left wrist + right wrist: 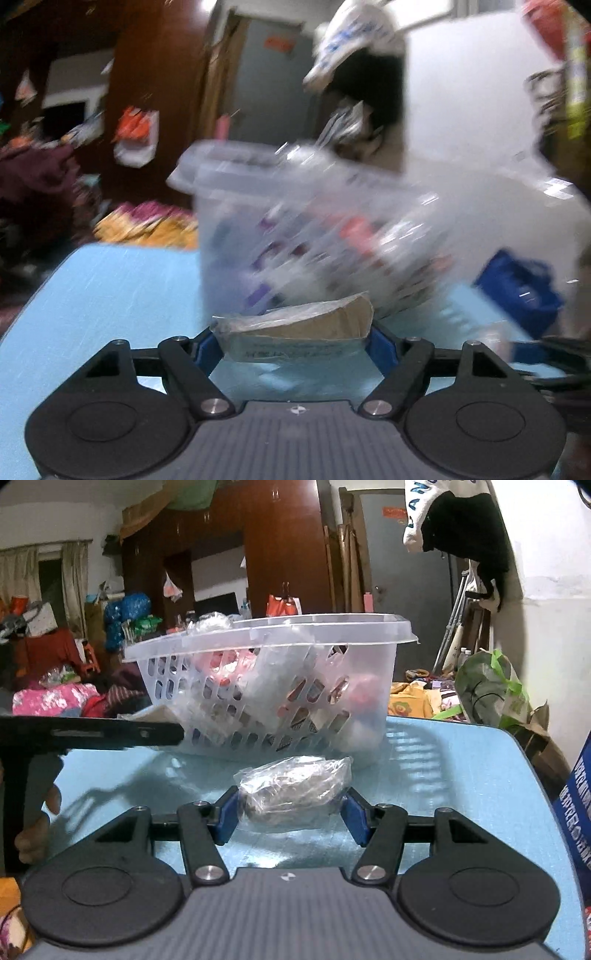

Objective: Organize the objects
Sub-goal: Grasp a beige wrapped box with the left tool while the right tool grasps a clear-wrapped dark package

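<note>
A clear perforated plastic basket (273, 686) full of packets stands on the light blue table (461, 775); it also shows, blurred, in the left wrist view (295, 229). My left gripper (293, 338) is shut on a flat brown packet in clear wrap (295, 328), held just in front of the basket. My right gripper (291, 814) is shut on a clear bag with a dark lump inside (291, 790), low over the table before the basket. The left gripper's black body (88, 734) reaches in from the left in the right wrist view.
A blue box (521, 291) lies on the table right of the basket; its printed side (576, 812) fills the right edge of the right wrist view. A green bag (491, 686) sits past the table's far right corner. Cluttered room and wardrobe (280, 546) lie behind.
</note>
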Demonstrator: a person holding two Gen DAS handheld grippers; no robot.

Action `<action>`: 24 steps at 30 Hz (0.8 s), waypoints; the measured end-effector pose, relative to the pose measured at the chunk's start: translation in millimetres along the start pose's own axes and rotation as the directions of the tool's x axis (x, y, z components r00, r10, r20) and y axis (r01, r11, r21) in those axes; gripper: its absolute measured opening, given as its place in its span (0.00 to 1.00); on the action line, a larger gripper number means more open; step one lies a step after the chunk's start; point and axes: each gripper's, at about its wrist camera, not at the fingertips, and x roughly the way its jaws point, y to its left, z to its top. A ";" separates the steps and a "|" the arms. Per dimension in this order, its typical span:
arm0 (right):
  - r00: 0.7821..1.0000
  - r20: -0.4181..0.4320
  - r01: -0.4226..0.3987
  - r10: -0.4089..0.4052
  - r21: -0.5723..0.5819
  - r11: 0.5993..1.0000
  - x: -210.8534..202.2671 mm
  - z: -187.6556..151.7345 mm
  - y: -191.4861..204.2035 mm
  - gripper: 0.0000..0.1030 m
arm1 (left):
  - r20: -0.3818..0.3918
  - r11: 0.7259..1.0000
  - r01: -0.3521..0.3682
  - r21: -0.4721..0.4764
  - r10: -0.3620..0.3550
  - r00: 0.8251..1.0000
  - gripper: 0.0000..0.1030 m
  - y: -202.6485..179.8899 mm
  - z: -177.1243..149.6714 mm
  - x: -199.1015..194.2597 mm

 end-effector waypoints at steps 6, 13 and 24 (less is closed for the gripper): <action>0.999 0.040 0.004 -0.004 -0.010 1.000 -4.2 -0.6 0.9 0.59 | 0.046 0.999 0.036 0.005 -0.036 0.998 0.79 -7.8 -1.3 -6.2; 0.995 0.083 0.063 -0.056 -0.088 0.994 -6.8 -1.0 16.3 0.59 | 0.090 0.994 0.112 0.011 -0.113 0.990 0.79 -5.5 -2.2 -6.0; 0.994 0.113 -0.008 0.008 -0.005 1.000 -10.5 -1.9 2.2 0.59 | 0.108 0.986 0.168 0.006 -0.168 0.980 0.79 -4.8 -4.7 -6.2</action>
